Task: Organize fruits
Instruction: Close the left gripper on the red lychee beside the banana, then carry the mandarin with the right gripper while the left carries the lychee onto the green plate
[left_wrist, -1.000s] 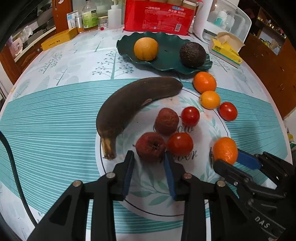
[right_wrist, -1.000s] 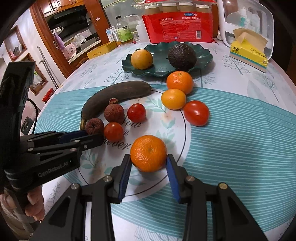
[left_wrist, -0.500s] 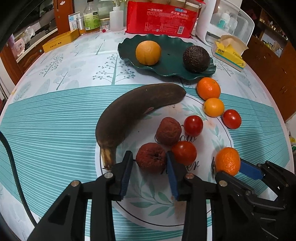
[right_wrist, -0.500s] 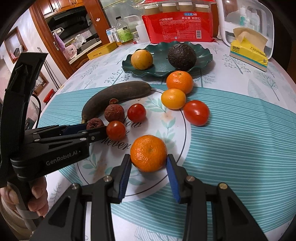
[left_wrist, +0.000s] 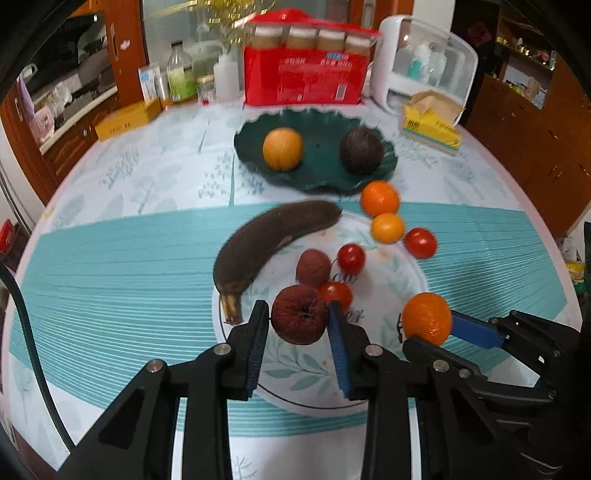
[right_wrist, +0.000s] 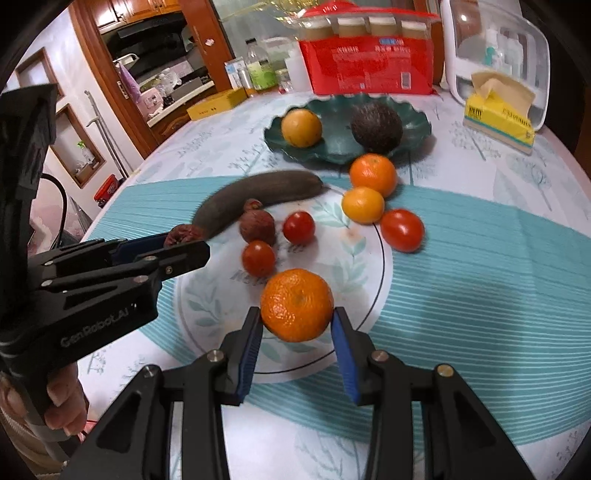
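My left gripper (left_wrist: 297, 314) holds a wrinkled dark red fruit (left_wrist: 300, 319) between its blue pads, just above the table; its jaws are still closing on it. My right gripper (right_wrist: 297, 317) is shut on a mandarin (right_wrist: 297, 304), also raised off the cloth. In the right wrist view, the left gripper (right_wrist: 184, 242) comes in from the left with the wrinkled fruit (right_wrist: 183, 234). The green plate (left_wrist: 314, 177) at the back holds an orange (left_wrist: 282, 148) and an avocado (left_wrist: 361, 150).
On the cloth lie a blackened banana (left_wrist: 273, 236), another wrinkled fruit (left_wrist: 313, 267), three tomatoes (left_wrist: 351, 257) and two mandarins (left_wrist: 379, 198). A red package (left_wrist: 306, 77), a tissue box (left_wrist: 432, 122) and bottles (left_wrist: 179, 79) line the far edge. A hand (right_wrist: 62, 406) grips the left tool.
The left gripper closed around the wrinkled fruit and lifted it off the cloth. The right gripper rose a little with the mandarin. Both views are now higher above the table.
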